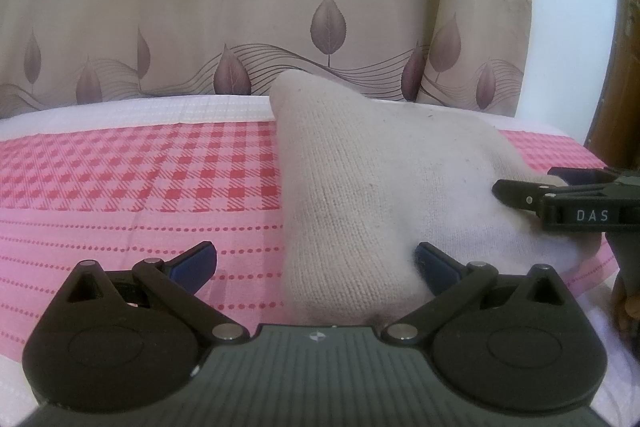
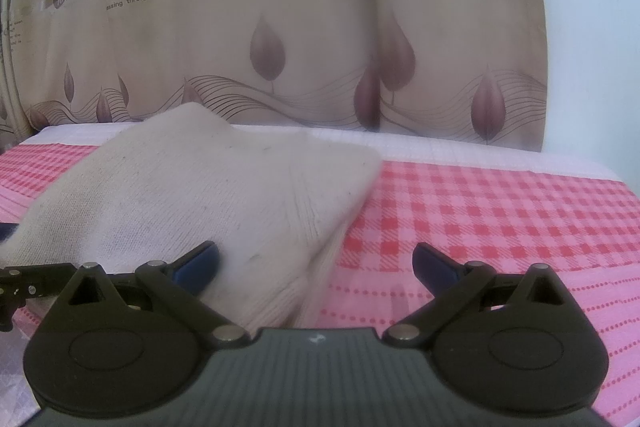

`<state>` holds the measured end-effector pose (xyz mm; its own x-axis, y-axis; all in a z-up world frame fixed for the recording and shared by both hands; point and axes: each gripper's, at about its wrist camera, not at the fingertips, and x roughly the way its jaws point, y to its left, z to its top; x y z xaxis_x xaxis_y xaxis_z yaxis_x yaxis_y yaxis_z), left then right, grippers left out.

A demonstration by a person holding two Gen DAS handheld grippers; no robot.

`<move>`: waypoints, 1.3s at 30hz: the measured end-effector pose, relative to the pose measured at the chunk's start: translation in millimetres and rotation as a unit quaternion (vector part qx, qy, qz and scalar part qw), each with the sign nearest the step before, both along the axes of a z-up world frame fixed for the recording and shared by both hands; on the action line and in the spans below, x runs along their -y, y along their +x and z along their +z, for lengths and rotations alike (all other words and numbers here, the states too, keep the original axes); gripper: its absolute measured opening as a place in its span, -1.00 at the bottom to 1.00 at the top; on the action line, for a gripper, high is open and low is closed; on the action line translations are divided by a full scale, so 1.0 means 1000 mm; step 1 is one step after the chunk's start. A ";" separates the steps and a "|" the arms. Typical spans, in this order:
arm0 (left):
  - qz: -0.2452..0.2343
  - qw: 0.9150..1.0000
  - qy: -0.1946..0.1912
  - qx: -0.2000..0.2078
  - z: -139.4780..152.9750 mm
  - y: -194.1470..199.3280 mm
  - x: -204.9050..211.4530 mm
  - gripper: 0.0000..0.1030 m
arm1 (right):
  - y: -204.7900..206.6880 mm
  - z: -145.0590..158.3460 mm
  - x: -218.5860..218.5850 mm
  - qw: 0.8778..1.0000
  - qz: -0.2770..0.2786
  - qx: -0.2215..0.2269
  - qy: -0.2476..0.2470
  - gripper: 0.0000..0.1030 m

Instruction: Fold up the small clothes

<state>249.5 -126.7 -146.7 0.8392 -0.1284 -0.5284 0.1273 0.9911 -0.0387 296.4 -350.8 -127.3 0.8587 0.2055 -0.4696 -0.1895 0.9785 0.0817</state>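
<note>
Plainly the folding is in its early or middle part, not finished. The cream knit garment [image 1: 360, 187] lies on the pink checked cloth [image 1: 140, 179] that covers the tabletop, stretching from the near edge toward the far edge, where a curtain [image 1: 240, 7] printed with leaves hangs behind. It is humped up, not flat: one corner stands raised near the far edge, and its surface slopes down toward both grippers, so no neat, flat packet has formed yet. Whether one fold is already in it I cannot tell, though the right wrist view shows a ribbed hem [image 2: 280, 291] that seems doubled near the camera.

The left gripper [image 1: 316, 265] has its fingers [image 1: 196, 265] spread wide, with the near end of the garment lying between them; the right-hand blue pad touches the knit, the other stands apart over the cloth. The right gripper [image 2: 316, 265] is likewise spread, its left pad against the garment's side and its other pad over bare checked cloth. Neither is pinching anything. In the left wrist view the right gripper's black fingers appear at the garment's right edge.

What is left, as I judge it: take hold of an edge, bring it over, flatten the hump, and square the result
</note>
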 end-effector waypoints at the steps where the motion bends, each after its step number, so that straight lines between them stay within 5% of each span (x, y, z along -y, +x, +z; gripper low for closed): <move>1: 0.000 1.000 0.000 0.000 0.000 0.000 0.000 1.00 | 0.000 0.000 0.000 1.000 0.000 0.000 0.000 1.00; 14: -0.003 1.000 0.002 0.001 0.001 -0.002 0.000 1.00 | -0.001 0.000 0.000 1.000 0.000 0.002 -0.001 1.00; 20: -0.028 0.997 -0.071 -0.016 0.007 0.002 -0.024 1.00 | -0.001 0.001 0.000 1.000 -0.001 0.001 0.002 1.00; 26: -0.053 0.979 -0.190 -0.039 0.012 0.021 -0.070 1.00 | 0.000 0.000 0.001 1.000 0.000 -0.004 0.011 1.00; 34: -0.147 0.968 -0.193 -0.064 0.019 0.075 -0.076 0.99 | 0.014 -0.003 0.015 0.995 0.031 -0.060 0.076 1.00; 39: -0.185 0.948 -0.237 -0.105 0.009 0.107 -0.076 0.68 | 0.037 -0.002 0.031 0.981 0.078 -0.118 0.133 1.00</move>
<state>356.9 -50.2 -137.9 0.5736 -0.6585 -0.4872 0.4030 0.7447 -0.5320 333.9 -381.8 -129.1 0.6806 0.4688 -0.5629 -0.2809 0.8767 0.3905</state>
